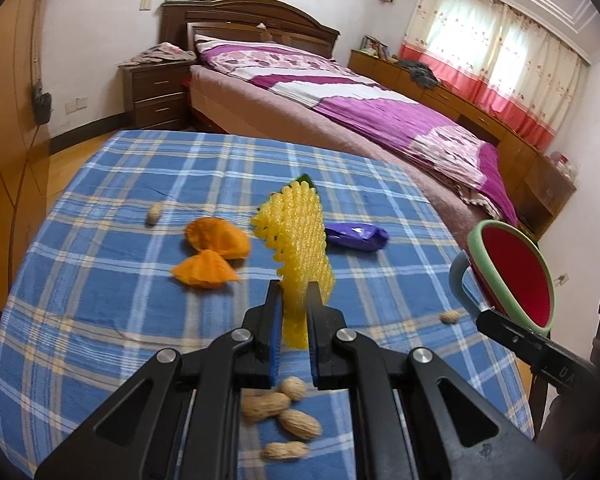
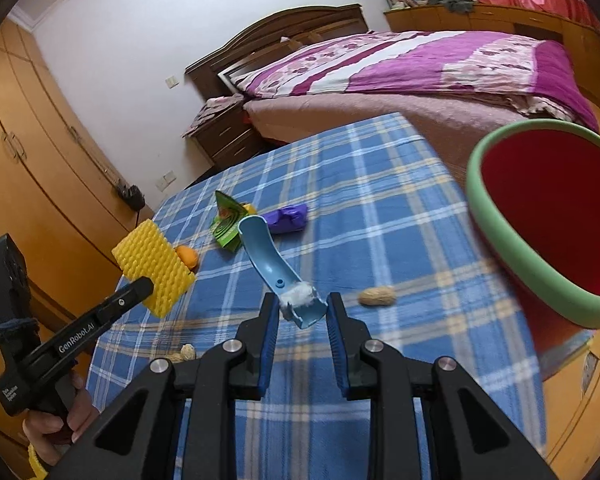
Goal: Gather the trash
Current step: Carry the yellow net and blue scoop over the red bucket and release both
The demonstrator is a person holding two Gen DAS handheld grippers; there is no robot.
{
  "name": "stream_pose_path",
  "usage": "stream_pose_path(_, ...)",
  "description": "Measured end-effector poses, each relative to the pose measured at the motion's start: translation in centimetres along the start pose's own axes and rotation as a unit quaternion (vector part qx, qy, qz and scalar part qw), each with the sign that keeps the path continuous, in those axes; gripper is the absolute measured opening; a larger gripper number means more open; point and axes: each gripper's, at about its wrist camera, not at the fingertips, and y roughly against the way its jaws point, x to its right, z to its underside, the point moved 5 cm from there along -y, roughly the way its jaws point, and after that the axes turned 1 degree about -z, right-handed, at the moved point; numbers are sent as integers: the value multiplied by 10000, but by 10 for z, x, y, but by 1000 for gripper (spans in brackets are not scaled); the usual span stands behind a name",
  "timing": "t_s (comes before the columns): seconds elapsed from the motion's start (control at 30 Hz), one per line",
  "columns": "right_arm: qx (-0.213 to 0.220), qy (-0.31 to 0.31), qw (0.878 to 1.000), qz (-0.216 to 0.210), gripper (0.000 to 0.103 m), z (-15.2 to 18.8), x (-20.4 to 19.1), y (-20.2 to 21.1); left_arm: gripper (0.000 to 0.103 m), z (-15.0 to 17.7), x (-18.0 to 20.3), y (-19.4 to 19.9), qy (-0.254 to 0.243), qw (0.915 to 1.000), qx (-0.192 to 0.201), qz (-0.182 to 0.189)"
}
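Left gripper (image 1: 294, 292) pinches the yellow foam net (image 1: 296, 232), raised above the table (image 1: 100, 280); right gripper (image 2: 302, 308) clamps the blue handle (image 2: 268, 260) of the bin (image 2: 540, 216); peanut shells (image 1: 280, 408), orange peel (image 1: 216, 240) and purple wrapper (image 1: 356, 236) remain on the table; collection looks barely begun.

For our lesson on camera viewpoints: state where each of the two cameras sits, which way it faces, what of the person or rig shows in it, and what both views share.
Left wrist: on the left gripper, looking along its fingers over the plaid table toward the bed; it clamps yellow foam netting; the right gripper's tip shows at right.
Right wrist: on the right gripper, facing likewise; it holds a blue handle; a hand grips the left gripper.
Shared: netting, purple wrapper, red bin, table, bed.
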Motion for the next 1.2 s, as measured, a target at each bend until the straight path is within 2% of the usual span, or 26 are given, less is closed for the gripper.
stream_pose_path(0.6,604,-599,9951,495,27,-2,67,61,10,7,78,-6,-633,9959,-223,610)
stream_pose_path(1.2,1067,-1174,9814,1077,27,-5,147,99,10,5,186,-29,-1496,9803,-386,1228)
